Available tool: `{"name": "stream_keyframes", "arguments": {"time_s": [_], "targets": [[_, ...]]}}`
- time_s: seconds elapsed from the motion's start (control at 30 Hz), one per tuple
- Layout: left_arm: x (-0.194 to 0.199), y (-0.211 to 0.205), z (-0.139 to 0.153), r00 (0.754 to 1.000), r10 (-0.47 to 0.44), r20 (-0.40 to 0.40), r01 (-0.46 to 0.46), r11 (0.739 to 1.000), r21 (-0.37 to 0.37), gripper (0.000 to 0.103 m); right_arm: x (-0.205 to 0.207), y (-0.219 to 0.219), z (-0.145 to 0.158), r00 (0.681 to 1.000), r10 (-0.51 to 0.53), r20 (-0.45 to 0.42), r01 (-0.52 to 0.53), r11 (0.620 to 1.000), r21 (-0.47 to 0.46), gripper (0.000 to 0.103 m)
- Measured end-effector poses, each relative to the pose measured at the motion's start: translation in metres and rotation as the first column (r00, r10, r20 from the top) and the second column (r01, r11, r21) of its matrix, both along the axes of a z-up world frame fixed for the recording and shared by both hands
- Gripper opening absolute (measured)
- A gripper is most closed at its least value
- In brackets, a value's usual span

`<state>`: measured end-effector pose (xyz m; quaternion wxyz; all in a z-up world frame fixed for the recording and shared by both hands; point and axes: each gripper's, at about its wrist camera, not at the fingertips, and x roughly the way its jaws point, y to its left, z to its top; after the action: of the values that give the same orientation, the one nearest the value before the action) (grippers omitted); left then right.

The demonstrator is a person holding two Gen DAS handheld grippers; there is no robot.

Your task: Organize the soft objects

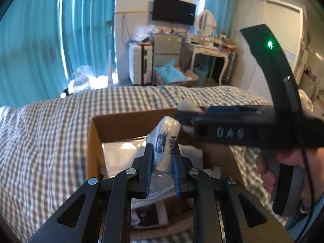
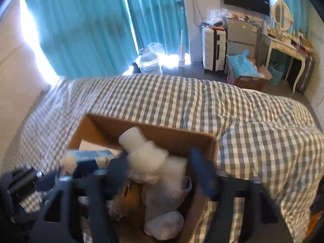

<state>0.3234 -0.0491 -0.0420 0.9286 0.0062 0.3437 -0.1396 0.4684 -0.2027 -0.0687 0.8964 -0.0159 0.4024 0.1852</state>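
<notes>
A brown cardboard box (image 1: 129, 119) sits on the checked bed. My left gripper (image 1: 162, 154) is shut on a small pack of tissues (image 1: 165, 139) in clear plastic with blue print, held above the box. My right gripper (image 2: 160, 162) hangs over the same box (image 2: 178, 135) with its jaws wide apart; white foam pieces (image 2: 145, 151) lie between them inside the box, and I cannot tell if a finger touches them. The right gripper also shows in the left wrist view (image 1: 186, 117), with a white piece at its tip. The box holds several soft packets.
The grey-and-white checked bedspread (image 2: 222, 105) surrounds the box. Teal curtains (image 2: 81, 26), a white suitcase (image 2: 214, 46), a dressing table (image 2: 283, 44) and a box with blue bubble wrap (image 2: 243, 66) stand beyond the bed.
</notes>
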Motion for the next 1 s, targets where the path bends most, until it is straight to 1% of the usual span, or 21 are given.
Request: {"name": "stream_keyframes", "arguments": {"time_s": [0.1, 0.13, 0.17, 0.23, 0.27, 0.3, 0.33, 0.37, 0.4, 0.47, 0.5, 0.63, 0.7, 0.77, 0.83, 0.87, 0.9, 0.93, 0.97, 1.0], "targets": [[0.003, -0.008, -0.001, 1.0, -0.015, -0.005, 0.015, 1.0, -0.007, 0.018, 0.008, -0.01, -0.002, 1.0, -0.021, -0.009, 0.021, 0.998, 0.058, 0.072], [0.005, -0.011, -0.003, 1.0, -0.022, -0.009, 0.022, 1.0, -0.014, 0.018, 0.01, -0.015, 0.0, 1.0, -0.021, -0.01, 0.022, 0.996, 0.092, 0.072], [0.005, -0.013, -0.002, 1.0, -0.025, -0.008, 0.024, 1.0, -0.019, 0.021, 0.01, -0.021, 0.002, 1.0, -0.026, -0.01, 0.027, 0.992, 0.12, 0.072], [0.005, -0.018, -0.003, 0.999, -0.034, -0.008, 0.034, 0.999, -0.036, 0.022, 0.01, -0.03, 0.007, 0.999, -0.052, -0.001, 0.052, 0.99, 0.131, 0.072], [0.005, -0.022, -0.003, 0.998, -0.051, -0.023, 0.05, 0.998, -0.05, 0.026, 0.01, -0.034, 0.009, 0.998, -0.058, 0.005, 0.057, 0.99, 0.127, 0.072], [0.005, -0.026, -0.002, 0.998, -0.052, -0.037, 0.05, 0.998, -0.042, 0.038, 0.008, -0.039, 0.012, 0.998, -0.066, 0.012, 0.064, 0.991, 0.117, 0.072], [0.004, -0.03, -0.001, 0.998, -0.036, -0.042, 0.035, 0.999, -0.017, 0.047, 0.006, -0.041, 0.014, 0.997, -0.074, 0.021, 0.072, 0.992, 0.105, 0.072], [0.002, -0.033, 0.002, 0.999, -0.022, -0.029, 0.022, 1.0, 0.004, 0.061, 0.002, -0.045, 0.018, 0.996, -0.083, 0.037, 0.08, 0.993, 0.088, 0.072], [-0.003, -0.035, 0.006, 1.0, -0.004, 0.001, 0.004, 1.0, 0.029, 0.065, -0.002, -0.048, 0.021, 0.994, -0.094, 0.056, 0.09, 0.993, 0.069, 0.072], [-0.013, -0.037, 0.02, 0.999, 0.0, 0.045, -0.003, 0.998, 0.056, 0.066, -0.011, -0.055, 0.029, 0.986, -0.127, 0.105, 0.124, 0.992, 0.034, 0.072], [-0.017, -0.037, 0.026, 0.999, -0.002, 0.05, 0.0, 0.998, 0.056, 0.066, -0.017, -0.059, 0.035, 0.983, -0.135, 0.122, 0.133, 0.991, 0.025, 0.072], [-0.04, -0.026, 0.064, 0.994, 0.016, 0.109, -0.021, 0.999, 0.048, 0.066, -0.035, -0.072, 0.053, 0.981, -0.147, 0.129, 0.144, 0.989, 0.031, 0.072], [-0.054, -0.022, 0.084, 0.988, 0.028, 0.149, -0.036, 0.998, 0.05, 0.066, -0.05, -0.079, 0.071, 0.975, -0.162, 0.154, 0.159, 0.987, 0.027, 0.072], [-0.075, -0.015, 0.109, 0.976, 0.04, 0.212, -0.052, 0.997, 0.05, 0.066, -0.067, -0.084, 0.088, 0.971, -0.167, 0.172, 0.164, 0.986, 0.032, 0.072], [-0.104, -0.009, 0.138, 0.955, 0.052, 0.293, -0.07, 0.996, 0.053, 0.066, -0.087, -0.087, 0.107, 0.965, -0.168, 0.199, 0.163, 0.986, 0.04, 0.072], [-0.116, -0.007, 0.151, 0.944, 0.057, 0.326, -0.079, 0.996, 0.052, 0.067, -0.1, -0.088, 0.121, 0.96, -0.169, 0.222, 0.164, 0.986, 0.04, 0.076], [-0.126, -0.005, 0.161, 0.935, 0.062, 0.348, -0.085, 0.995, 0.05, 0.074, -0.113, -0.088, 0.134, 0.955, -0.169, 0.243, 0.165, 0.986, 0.041, 0.078], [-0.144, -0.001, 0.177, 0.919, 0.067, 0.387, -0.089, 0.995, 0.04, 0.079, -0.123, -0.089, 0.145, 0.95, -0.169, 0.261, 0.164, 0.986, 0.041, 0.081], [-0.156, 0.003, 0.187, 0.906, 0.073, 0.417, -0.092, 0.995, 0.027, 0.083, -0.142, -0.089, 0.161, 0.942, -0.173, 0.286, 0.169, 0.985, 0.037, 0.082], [-0.171, 0.007, 0.198, 0.889, 0.079, 0.452, -0.096, 0.995, 0.015, 0.083, -0.151, -0.088, 0.168, 0.939, -0.176, 0.296, 0.175, 0.984, 0.032, 0.084]]}}
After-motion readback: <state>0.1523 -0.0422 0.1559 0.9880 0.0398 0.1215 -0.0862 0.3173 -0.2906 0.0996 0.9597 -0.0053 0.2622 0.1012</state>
